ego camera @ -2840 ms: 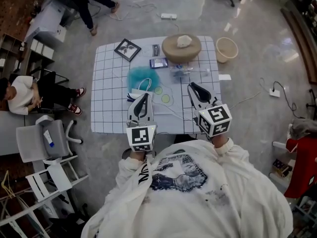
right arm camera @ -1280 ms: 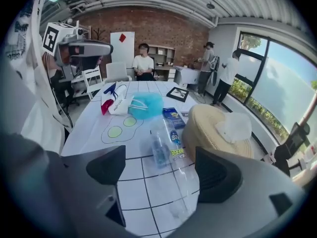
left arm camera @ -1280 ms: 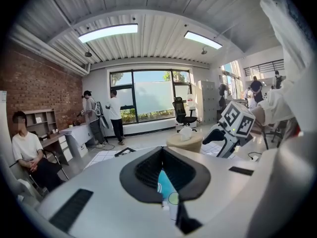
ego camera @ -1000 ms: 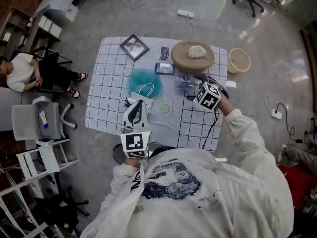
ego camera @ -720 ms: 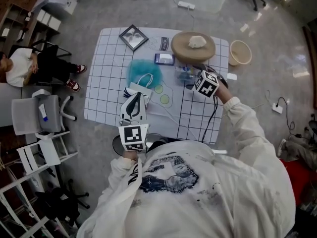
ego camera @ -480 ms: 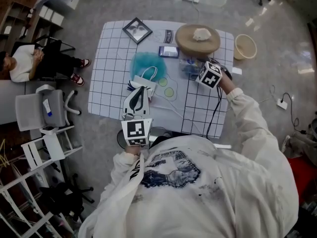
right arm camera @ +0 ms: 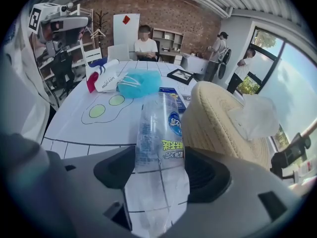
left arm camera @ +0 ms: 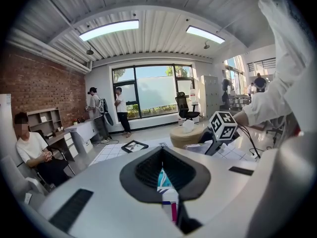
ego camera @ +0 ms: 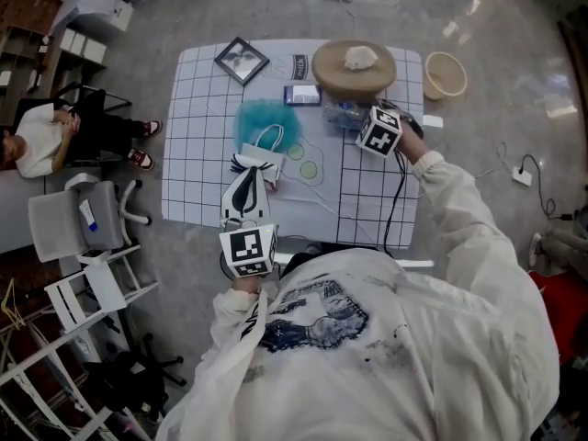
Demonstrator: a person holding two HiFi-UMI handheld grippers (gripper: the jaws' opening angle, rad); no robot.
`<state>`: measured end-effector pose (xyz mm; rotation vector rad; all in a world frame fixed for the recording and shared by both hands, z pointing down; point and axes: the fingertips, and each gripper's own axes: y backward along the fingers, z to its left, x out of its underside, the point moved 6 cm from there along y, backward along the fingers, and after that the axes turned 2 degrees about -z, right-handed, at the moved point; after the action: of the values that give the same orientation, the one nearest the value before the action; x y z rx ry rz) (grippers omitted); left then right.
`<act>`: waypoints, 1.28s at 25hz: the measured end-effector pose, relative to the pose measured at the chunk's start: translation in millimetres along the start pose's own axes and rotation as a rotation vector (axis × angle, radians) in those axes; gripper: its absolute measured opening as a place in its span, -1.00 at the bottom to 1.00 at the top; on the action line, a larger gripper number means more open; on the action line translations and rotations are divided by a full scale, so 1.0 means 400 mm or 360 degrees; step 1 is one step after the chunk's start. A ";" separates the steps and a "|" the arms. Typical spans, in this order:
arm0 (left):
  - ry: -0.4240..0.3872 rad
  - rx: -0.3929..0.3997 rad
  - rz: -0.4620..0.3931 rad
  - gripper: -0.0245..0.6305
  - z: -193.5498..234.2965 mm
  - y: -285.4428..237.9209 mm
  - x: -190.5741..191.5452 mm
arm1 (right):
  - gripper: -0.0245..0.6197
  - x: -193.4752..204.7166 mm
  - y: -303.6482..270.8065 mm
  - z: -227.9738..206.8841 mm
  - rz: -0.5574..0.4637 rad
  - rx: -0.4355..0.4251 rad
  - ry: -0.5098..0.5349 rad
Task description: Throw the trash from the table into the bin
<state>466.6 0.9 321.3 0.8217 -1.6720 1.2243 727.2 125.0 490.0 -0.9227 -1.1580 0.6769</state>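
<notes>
A crushed clear plastic bottle [right arm camera: 161, 133] with a blue label lies on the gridded table [ego camera: 197, 154], beside a round woven stand [right arm camera: 218, 123]. My right gripper [right arm camera: 158, 170] points steeply down over it. Its jaws have just been closing, and the pads now touch both sides of the bottle [ego camera: 344, 116]. A crumpled tissue [ego camera: 356, 57] sits on top of the woven stand. My left gripper [ego camera: 243, 175] hovers near the table's front edge by a white paper bag [ego camera: 262, 159], jaws together with nothing held. A woven bin [ego camera: 444, 73] stands on the floor off the table's right end.
On the table lie a teal fluffy bundle [ego camera: 266, 118], a framed picture [ego camera: 241, 60], a small blue box [ego camera: 301, 94] and two green circles [ego camera: 308, 161]. A grey chair [ego camera: 78, 223] stands at the left. A seated person [ego camera: 41, 145] is further left. Cables trail over the floor.
My right gripper has reached from the table's front to the bottle and sunk onto it, its jaws narrowing around the bottle. The left gripper has stayed near the paper bag.
</notes>
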 end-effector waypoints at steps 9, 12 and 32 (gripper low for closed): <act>0.0034 -0.0058 0.0001 -0.91 0.013 0.030 0.009 | 0.06 -0.008 -0.007 -0.005 -0.0017 0.0020 -0.0069; 0.0036 -0.0081 -0.0007 -0.91 0.022 0.039 0.007 | 0.06 -0.004 0.001 -0.006 -0.0054 0.0017 -0.0167; 0.0036 -0.0106 -0.0097 -0.91 0.057 0.181 0.028 | 0.06 -0.151 0.255 0.146 -0.0538 0.0119 -0.0509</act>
<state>392.6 0.3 301.6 0.8094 -1.6489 1.1262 655.2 137.6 379.8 -0.5466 -1.5200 0.5978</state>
